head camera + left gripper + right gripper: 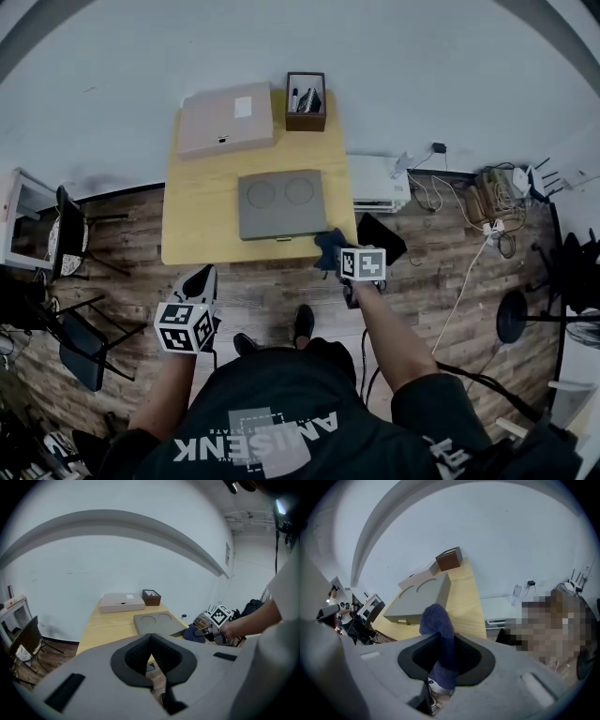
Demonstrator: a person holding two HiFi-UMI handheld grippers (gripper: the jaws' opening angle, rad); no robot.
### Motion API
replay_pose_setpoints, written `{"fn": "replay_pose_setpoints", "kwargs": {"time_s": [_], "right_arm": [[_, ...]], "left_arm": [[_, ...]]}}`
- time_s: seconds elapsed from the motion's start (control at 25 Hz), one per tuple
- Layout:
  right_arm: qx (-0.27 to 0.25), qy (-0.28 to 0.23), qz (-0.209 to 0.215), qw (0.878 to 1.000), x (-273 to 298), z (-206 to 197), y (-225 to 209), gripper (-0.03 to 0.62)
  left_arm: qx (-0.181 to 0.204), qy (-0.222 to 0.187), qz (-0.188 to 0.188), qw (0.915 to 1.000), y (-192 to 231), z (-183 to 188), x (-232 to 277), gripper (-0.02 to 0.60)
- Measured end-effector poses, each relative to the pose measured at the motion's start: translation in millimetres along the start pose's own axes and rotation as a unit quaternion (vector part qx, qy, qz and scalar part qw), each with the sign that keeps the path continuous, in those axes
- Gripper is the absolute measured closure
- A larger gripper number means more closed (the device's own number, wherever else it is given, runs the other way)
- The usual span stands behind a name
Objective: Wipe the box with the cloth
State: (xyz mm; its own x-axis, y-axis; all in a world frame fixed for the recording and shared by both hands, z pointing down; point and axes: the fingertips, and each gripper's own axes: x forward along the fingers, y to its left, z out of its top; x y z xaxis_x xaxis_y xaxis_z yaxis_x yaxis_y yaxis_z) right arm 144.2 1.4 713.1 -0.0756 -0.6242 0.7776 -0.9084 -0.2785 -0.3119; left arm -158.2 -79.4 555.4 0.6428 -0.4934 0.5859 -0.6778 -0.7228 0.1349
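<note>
- The right gripper (440, 651) has its jaws clamped on a soft dark blue cloth (436, 620), which stands up in a fold between them. In the head view it sits at the near right corner of the yellow wooden bench (202, 211).
- The flat grey box with two round recesses in its lid (281, 203) lies in the middle of the head view, just up and left of the cloth. The cloth seems to touch the box's near right corner, though the overlap is too small to be sure.
- The left gripper (151, 640) hangs at the lower left of the head view, off the bench edge, with its jaws closed together on nothing.
- To wipe well, I judge the loose fold should be laid flat on the lid and drawn across in overlapping strokes, with pressure light enough that the box does not slide.
- The free left gripper could steady the box's left edge, and the recesses will likely need a separate pass.
</note>
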Motion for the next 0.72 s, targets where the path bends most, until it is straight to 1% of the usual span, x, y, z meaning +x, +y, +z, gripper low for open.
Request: {"fn": "replay_pose_setpoints", "kwargs": {"time_s": [0.12,0.28,0.44,0.56,0.72], "right_arm": [[0.003,-0.014,0.000,1.000,-14,7,-5,0.510],[0.009,-0.039,0.007,0.999,-35,15,22,0.510],[0.017,-0.077,0.030,0.996,-43,34,82,0.510],[0.027,-0.096,0.030,0.995,-33,47,134,0.510],[0.040,-0.113,0.028,0.992,-11,62,211,0.510]], "left_arm": [[-0.002,-0.008,-0.003,1.0000,2,9,9,0.580],[-0.007,-0.019,-0.007,0.9998,23,17,12,0.580],[-0.003,-0.025,-0.033,0.9991,59,24,20,0.580],[0.000,-0.027,-0.049,0.9984,96,28,18,0.580],[0.015,-0.033,-0.081,0.9960,146,38,10,0.580]]}}
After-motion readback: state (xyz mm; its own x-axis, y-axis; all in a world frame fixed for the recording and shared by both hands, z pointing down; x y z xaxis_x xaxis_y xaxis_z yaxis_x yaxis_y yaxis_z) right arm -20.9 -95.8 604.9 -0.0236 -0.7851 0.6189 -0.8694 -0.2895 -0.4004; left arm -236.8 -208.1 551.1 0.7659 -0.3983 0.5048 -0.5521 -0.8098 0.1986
